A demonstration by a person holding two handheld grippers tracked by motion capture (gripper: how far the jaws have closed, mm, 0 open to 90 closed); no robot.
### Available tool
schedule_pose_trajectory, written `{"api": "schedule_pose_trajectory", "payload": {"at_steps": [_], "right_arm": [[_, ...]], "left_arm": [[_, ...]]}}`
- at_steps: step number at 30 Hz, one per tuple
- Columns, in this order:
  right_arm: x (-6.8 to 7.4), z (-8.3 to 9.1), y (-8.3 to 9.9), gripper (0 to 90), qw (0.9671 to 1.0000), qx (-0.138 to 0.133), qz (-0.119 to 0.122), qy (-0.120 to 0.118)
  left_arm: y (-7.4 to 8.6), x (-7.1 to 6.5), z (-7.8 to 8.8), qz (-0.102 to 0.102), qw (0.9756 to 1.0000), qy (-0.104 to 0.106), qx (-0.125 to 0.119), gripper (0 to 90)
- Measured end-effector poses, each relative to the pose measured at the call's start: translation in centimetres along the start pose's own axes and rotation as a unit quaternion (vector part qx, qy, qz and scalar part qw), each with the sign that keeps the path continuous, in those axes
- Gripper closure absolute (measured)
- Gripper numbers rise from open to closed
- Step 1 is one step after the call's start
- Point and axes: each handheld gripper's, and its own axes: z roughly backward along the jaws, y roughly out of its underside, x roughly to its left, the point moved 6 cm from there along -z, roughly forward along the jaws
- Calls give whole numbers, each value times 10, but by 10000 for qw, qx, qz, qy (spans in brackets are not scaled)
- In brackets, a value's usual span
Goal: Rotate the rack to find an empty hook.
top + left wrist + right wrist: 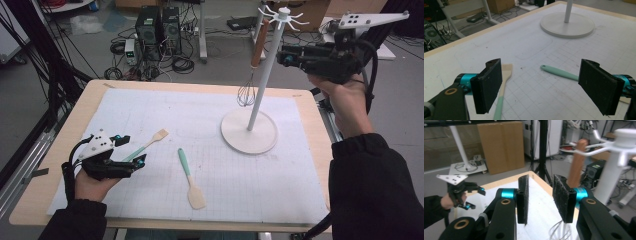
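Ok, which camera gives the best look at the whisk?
The high view: the whisk hangs whole from the white stand. The right gripper view shows its wooden handle and some wires. The left gripper view shows the stand's base.

This is a lab or test workshop, not a home. A pale wooden table point(45, 192) carries a white gridded work mat point(240, 175) marked like a measuring surface. Beyond the table's far edge, on a grey concrete floor point(65, 55), stand two black computer towers point(159, 25) amid tangled black cables point(175, 62). Black stand poles point(543, 147), a large brown cardboard sheet point(501, 146) leaning against the wall and white metal frame legs point(461, 147) stand around the table.
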Motion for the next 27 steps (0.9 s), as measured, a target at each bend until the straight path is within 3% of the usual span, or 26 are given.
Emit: {"api": "schedule_pose_trajectory", "payload": {"at_steps": [10,19,27], "right_arm": [[10,-8,24,488,9999,115,-101,-65],[22,-17,42,469,9994,310,3,-167],[29,-21,59,455,9989,381,-62,-257]], "left_arm": [[1,1,0,27,10000,-8,26,196],[1,0,0,23,10000,-32,43,196],[2,1,-1,11,10000,-26,71,196]]}}
